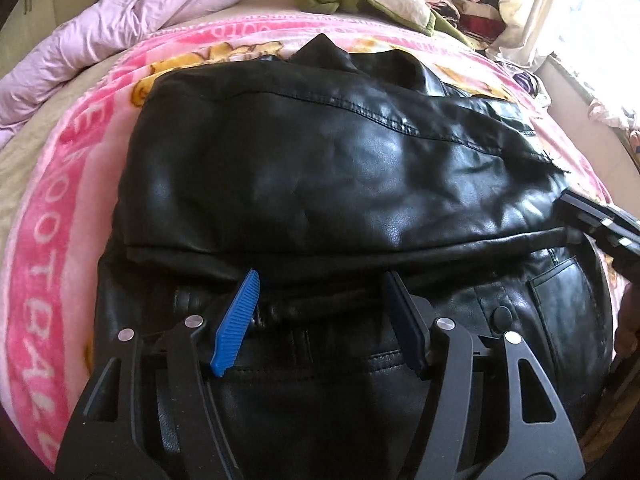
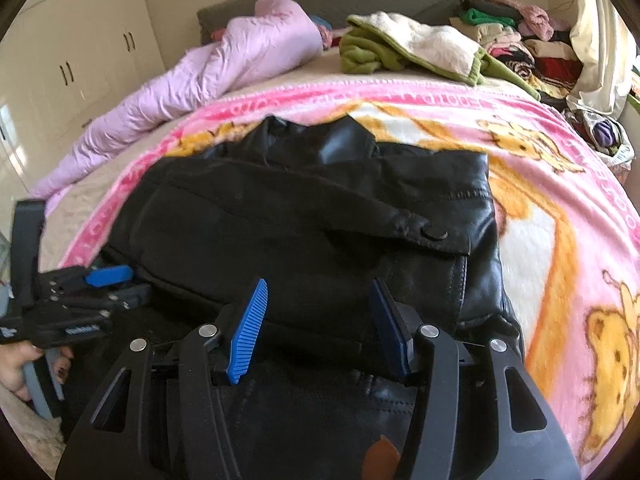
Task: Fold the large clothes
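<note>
Jacket: we see a black leather jacket [image 1: 340, 184] lying on the pink blanket, its lower part folded over toward the collar, so that a thick folded edge runs across just ahead of both grippers.
Collar: in the left wrist view we see the collar [image 1: 332, 54] poking up at the far end of the jacket, against the blanket.
Snap tab: in the right wrist view we see a tab with a round black snap [image 2: 434, 233] near the jacket's right edge.
Left gripper: we see the left gripper [image 1: 320, 284] with its blue pads apart, tips at the folded edge; nothing is pinched between them. In the right wrist view it sits at the jacket's left side, pointing in over the leather.
Right gripper: we see the right gripper [image 2: 320, 292] with its pads apart too, tips over the fold of the jacket, no leather clamped between them. Its black frame enters the left wrist view at the right edge, touching the end of the fold.
Hand: at the lower left of the right wrist view we see a hand [image 2: 24, 364] on the left gripper's handle.
Blanket: we see the pink blanket [image 2: 560, 208], printed with cartoon bears, spread over the bed under the jacket.
Behind: we see a lilac quilt [image 2: 224, 64] bunched at the far left, a green and cream fleece [image 2: 404, 48] beside it, and a stack of folded clothes [image 2: 516, 44] at the far right.
</note>
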The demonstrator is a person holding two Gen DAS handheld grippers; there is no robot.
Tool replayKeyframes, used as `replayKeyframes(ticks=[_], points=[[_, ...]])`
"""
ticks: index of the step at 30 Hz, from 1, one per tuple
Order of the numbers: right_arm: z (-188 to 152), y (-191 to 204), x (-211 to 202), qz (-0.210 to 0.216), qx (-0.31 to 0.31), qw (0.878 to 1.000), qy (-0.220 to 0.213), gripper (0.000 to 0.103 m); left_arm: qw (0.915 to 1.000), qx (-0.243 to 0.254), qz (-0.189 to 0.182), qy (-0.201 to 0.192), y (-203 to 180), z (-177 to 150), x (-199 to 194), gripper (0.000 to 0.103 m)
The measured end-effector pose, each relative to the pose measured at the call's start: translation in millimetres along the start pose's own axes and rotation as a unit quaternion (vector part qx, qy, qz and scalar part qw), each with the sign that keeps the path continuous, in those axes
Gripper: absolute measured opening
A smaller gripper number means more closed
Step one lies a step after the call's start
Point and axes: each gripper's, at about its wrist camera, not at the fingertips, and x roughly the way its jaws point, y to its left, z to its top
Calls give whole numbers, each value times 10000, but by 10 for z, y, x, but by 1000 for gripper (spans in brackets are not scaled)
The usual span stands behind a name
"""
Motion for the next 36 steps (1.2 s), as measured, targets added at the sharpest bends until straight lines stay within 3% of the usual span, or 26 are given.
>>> replayKeyframes(ticks=[3,11,17,25,29,30,32,36], points=[[-76,-56,213,-286,-2,9990,351,52,10000,-23,-53,-15,14,-1,-9,55],[-95,-111,233,-196,209,9991,304,52,9998,-76,-146,-66,22,4,-53,55],[-105,-100,89,-15,368,9993,61,68,9995,-156,-228,-167,44,13,-126,55],[-126,-98,-112,234,596,9977,-243,91,9989,-98,-314,-344,2,39,-222,70],[-124,-111,-230,255,644,9968,-387,95,9986,-64,-257,-451,-21,54,-303,76],[-123,-114,-266,240,642,9967,-432,96,9985,-67,-240,-488,-20,58,-327,84],[-126,-118,-323,193,636,9965,-514,96,9982,-57,-144,-585,-13,72,-373,89],[-139,-100,-445,50,569,9961,-668,96,9972,-138,-129,-722,18,100,-452,93]])
